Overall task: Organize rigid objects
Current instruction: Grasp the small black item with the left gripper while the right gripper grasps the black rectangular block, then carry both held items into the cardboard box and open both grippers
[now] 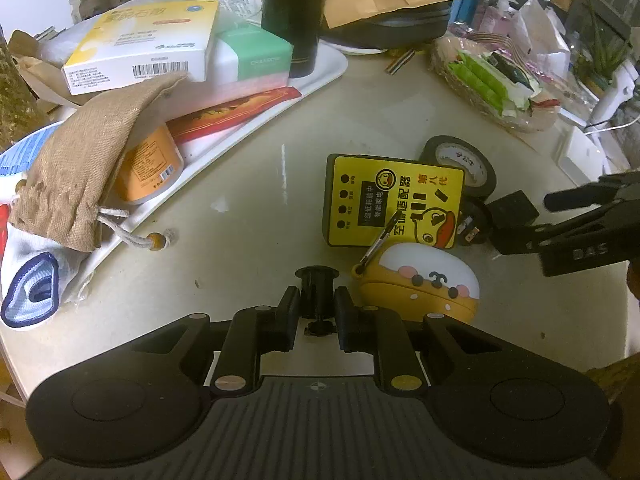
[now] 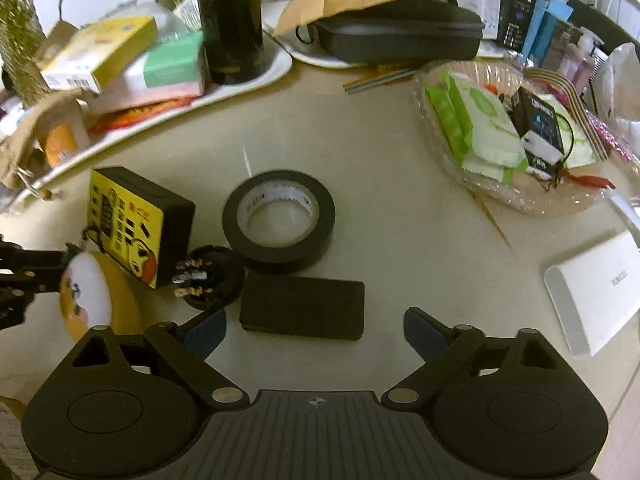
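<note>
On the far left of the beige tabletop (image 1: 248, 208), a long white tray (image 1: 224, 148) carries a tan burlap drawstring pouch (image 1: 84, 168), an orange-labelled round tub (image 1: 148, 164), a yellow-and-white cardboard box (image 1: 144, 48) and a tall dark cylindrical bottle (image 1: 294, 12). Right of the tray, near the table's front edge, the left gripper (image 1: 317, 300) is clamped on a small black flanged bolt-like part (image 1: 316, 280), which stands upright between the two pads. Just right of it lies a yellow-and-white cartoon earbud case (image 1: 424, 284) with a metal clip, touching a yellow-faced black adapter block (image 1: 392, 200). Behind the block's right corner sits a black roll of electrical tape (image 2: 279, 220), lying flat. A black round plug with metal prongs (image 2: 212, 278) rests between the block and a flat black rectangular case (image 2: 303, 308). The right gripper (image 2: 314, 328) points down at this case with its fingers spread wide; the case lies on the table just ahead of the gap and neither pad touches it. Further right stands a clear plastic-wrapped basket of green packets (image 2: 508, 136). At the far right lies a white rectangular power bank (image 2: 596, 292).
</note>
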Motion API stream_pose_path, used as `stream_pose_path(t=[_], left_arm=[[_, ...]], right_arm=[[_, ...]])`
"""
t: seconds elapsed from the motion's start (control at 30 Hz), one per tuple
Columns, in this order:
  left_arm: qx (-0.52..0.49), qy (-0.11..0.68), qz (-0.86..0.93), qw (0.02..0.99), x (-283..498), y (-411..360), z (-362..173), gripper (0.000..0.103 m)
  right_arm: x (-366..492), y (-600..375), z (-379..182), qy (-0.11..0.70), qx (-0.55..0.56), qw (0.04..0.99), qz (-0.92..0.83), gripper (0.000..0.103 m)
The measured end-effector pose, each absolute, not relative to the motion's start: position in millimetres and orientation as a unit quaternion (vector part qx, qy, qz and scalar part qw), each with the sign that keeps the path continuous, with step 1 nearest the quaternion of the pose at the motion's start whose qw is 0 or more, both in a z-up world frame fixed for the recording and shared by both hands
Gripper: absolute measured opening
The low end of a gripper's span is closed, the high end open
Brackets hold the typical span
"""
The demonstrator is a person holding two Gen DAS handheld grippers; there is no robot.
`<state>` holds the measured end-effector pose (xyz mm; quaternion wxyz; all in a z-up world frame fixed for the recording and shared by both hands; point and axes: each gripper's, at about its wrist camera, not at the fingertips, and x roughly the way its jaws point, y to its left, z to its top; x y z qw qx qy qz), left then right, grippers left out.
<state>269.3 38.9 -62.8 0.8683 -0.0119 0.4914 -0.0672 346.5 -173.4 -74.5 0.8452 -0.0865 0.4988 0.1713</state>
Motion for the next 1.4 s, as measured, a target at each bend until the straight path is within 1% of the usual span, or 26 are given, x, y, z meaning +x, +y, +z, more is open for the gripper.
stream_pose_path(t=[0.03, 0.07, 0.1, 0.33, 0.53, 0.87, 1.4], left_arm=[[-0.013, 0.492, -0.067, 0.868, 269.2, 39.1, -62.9, 0.019], [-0.013, 0.492, -0.066, 0.868, 269.4, 39.0, -62.9, 0.019], [-0.012, 0.492, -0.066, 0.868, 269.4, 38.6, -62.8, 0.019], [-0.026, 0.495, -0.064, 0.866, 269.8, 40.4, -60.3, 0.019], [-0.016, 0.482, -0.066, 0.874, 264.0, 37.3, -49.6, 0.019], [0.002, 0.459, -0.079, 0.885, 250.9, 23.5, -24.0, 0.019], [0.012, 0.434, -0.081, 0.897, 213.5, 11.3, 2.8, 0.019]], right_arm=[[346.9, -173.2, -75.4, 0.503, -0.085, 0.843, 0.171, 0.083], [347.4, -174.4, -76.3, 0.507, -0.079, 0.841, 0.173, 0.074], [347.7, -175.8, -75.5, 0.508, -0.071, 0.841, 0.174, 0.070], [342.9, -182.0, -68.0, 0.497, -0.062, 0.849, 0.169, 0.070], [331.7, -184.2, -53.8, 0.480, -0.052, 0.858, 0.178, 0.070], [303.8, -186.9, -26.3, 0.446, -0.039, 0.871, 0.200, 0.070], [246.6, -204.0, -1.3, 0.408, 0.001, 0.888, 0.213, 0.070]])
